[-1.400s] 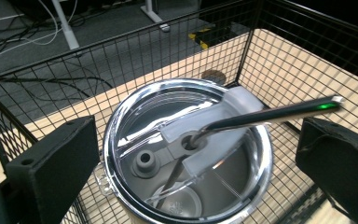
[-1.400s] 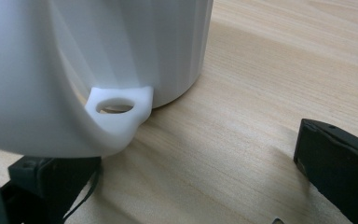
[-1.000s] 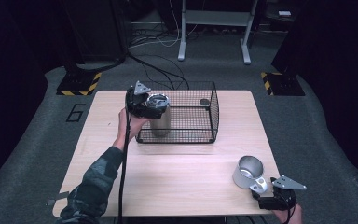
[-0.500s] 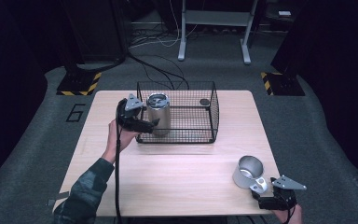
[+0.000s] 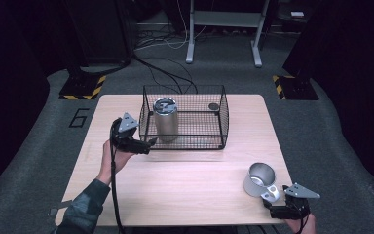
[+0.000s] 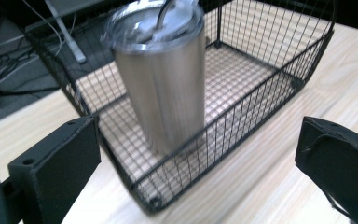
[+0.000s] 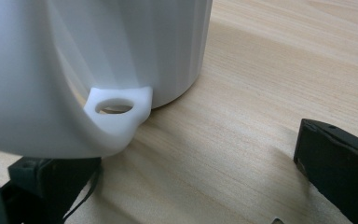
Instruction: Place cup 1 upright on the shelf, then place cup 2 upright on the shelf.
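Observation:
A steel tumbler (image 5: 165,120) with a lid stands upright in the left end of a black wire basket (image 5: 209,127). My left gripper (image 5: 147,146) is open just outside the basket's front left corner, apart from the tumbler. In the left gripper view the tumbler (image 6: 163,79) rises behind the basket wall (image 6: 242,107), and both fingers (image 6: 60,163) are spread wide with nothing between them. A metal cup (image 5: 259,178) stands near the table's front right corner. My right gripper (image 5: 274,204) is open just behind its handle (image 7: 116,109), which hangs over one jaw.
A small dark round object (image 5: 214,106) lies in the basket's back right corner. The wooden table (image 5: 190,180) has bare room in front of the basket. Cables and a stand's legs (image 5: 224,44) are on the dark floor beyond.
My left gripper let go of the tumbler, which now stands in the basket, and drew back toward the front left. The right gripper and cup stayed put.

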Tool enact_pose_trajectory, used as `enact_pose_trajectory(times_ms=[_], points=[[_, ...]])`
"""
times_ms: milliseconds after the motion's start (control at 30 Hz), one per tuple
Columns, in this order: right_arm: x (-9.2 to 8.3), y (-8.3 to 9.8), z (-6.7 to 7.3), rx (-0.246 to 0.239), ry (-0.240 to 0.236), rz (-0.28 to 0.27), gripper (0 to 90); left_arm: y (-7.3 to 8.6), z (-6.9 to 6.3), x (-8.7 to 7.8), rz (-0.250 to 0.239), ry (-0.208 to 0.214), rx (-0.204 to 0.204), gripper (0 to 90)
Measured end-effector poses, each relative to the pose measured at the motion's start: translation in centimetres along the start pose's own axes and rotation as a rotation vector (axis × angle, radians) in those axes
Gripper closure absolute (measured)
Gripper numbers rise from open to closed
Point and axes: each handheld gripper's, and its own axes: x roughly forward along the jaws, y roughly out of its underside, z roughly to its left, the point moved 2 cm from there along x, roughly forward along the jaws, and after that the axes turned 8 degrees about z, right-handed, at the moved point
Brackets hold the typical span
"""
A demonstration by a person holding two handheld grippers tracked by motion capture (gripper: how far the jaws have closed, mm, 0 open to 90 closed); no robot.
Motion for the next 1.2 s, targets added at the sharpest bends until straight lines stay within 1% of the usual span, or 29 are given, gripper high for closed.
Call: enact_pose_trajectory(times_ms=[167,200,267,400,467,500,600,700,733,767,833,867,900,933,967,1000,1033,1067,1100,1133,1167,1200], points=[[0.0,0.0,0.0,0.002,0.002,0.0,0.1,2.5,0.8,0.1,0.035,-0.02,-0.031,0.0],[0.0,0.0,0.0,0.002,0.002,0.0,0.1,2.9,0.9,0.1,0.04,-0.018,-0.039,0.0],[0.0,0.0,0.0,0.005,0.001,0.002,0.1,4.1,1.2,0.3,0.045,-0.018,-0.069,0.0],[0.0,0.0,0.0,0.004,0.0,0.002,0.1,6.5,1.6,0.9,0.079,-0.019,-0.108,0.0],[0.0,0.0,0.0,0.001,0.002,0.0,0.1,7.8,1.9,1.3,0.102,-0.037,-0.12,0.0],[0.0,0.0,0.0,0.002,0.002,0.0,0.0,8.4,2.1,1.5,0.117,-0.047,-0.118,0.0],[0.0,0.0,0.1,0.011,0.005,0.001,0.0,10.4,3.0,2.3,0.16,-0.049,-0.16,0.0],[0.0,0.0,0.0,0.012,0.005,0.001,0.0,12.4,3.9,3.2,0.216,-0.056,-0.213,0.0],[0.0,0.0,0.0,0.011,0.007,0.001,0.0,13.1,4.2,3.5,0.238,-0.065,-0.219,0.0],[0.0,0.0,0.0,0.011,0.004,0.003,0.0,13.6,4.5,3.7,0.258,-0.059,-0.228,0.0],[0.0,0.0,0.0,0.007,0.005,0.005,0.0,14.5,4.9,4.2,0.288,-0.025,-0.281,0.0],[0.0,0.0,0.0,0.008,0.007,0.0,0.0,14.7,5.0,4.4,0.281,-0.023,-0.305,0.0],[0.0,0.0,0.0,0.01,0.007,-0.001,0.0,14.9,5.2,4.5,0.288,-0.028,-0.306,0.0],[0.0,0.1,0.0,0.007,0.01,-0.001,0.0,15.1,5.4,4.5,0.289,-0.046,-0.287,0.0],[0.0,0.1,0.0,0.005,0.012,-0.002,0.0,15.1,5.4,4.7,0.279,-0.061,-0.291,0.0],[0.0,0.0,0.0,0.004,0.015,-0.002,0.0,15.2,5.6,4.8,0.277,-0.079,-0.275,0.0],[0.0,0.0,0.1,0.015,0.012,0.001,0.0,15.2,5.6,4.9,0.27,-0.084,-0.277,0.0],[0.0,0.0,0.1,0.014,0.011,-0.002,0.0,15.3,5.7,4.9,0.271,-0.088,-0.268,0.0],[0.1,0.0,0.2,0.01,0.01,-0.004,0.0,15.4,5.8,5.1,0.252,-0.107,-0.252,0.0],[0.1,-0.1,0.2,0.009,0.007,0.0,0.0,15.4,5.7,5.2,0.233,-0.109,-0.272,0.0],[0.1,-0.1,0.3,0.009,0.007,-0.006,0.0,15.4,5.7,5.2,0.236,-0.109,-0.269,0.0],[0.1,-0.2,0.2,-0.002,0.013,0.003,0.0,15.4,5.7,5.1,0.242,-0.108,-0.261,0.0]])
